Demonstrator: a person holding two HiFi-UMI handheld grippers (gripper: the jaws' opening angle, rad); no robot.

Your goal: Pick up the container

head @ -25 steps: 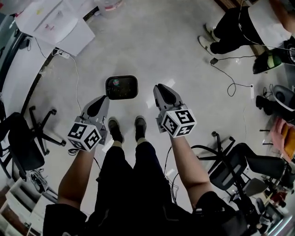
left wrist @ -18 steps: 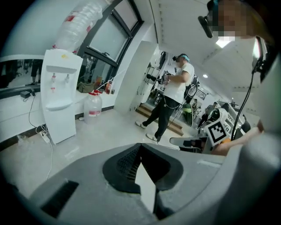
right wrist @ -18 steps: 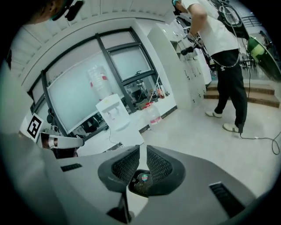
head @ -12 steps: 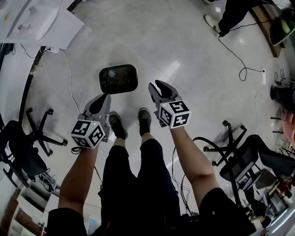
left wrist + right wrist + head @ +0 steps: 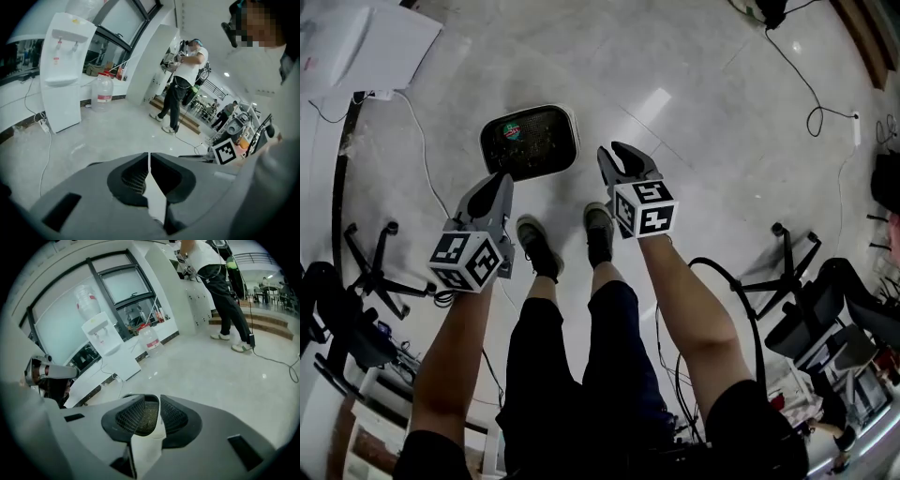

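Note:
The container is a dark rectangular tray with a white rim and rounded corners. It lies on the pale floor in front of the person's shoes, with small bits and a round label inside. My left gripper hangs over the tray's near edge, jaws shut and empty. My right gripper hovers just right of the tray. Its jaws stand a narrow gap apart with nothing between them. Neither gripper touches the tray.
A white water dispenser with a water bottle beside it stands by the wall. A person stands further off. Office chairs flank me, and cables cross the floor.
Both grippers have sunk toward the floor. In the head view the container has grown larger and shifted up and left, now closer to the gripper tips.

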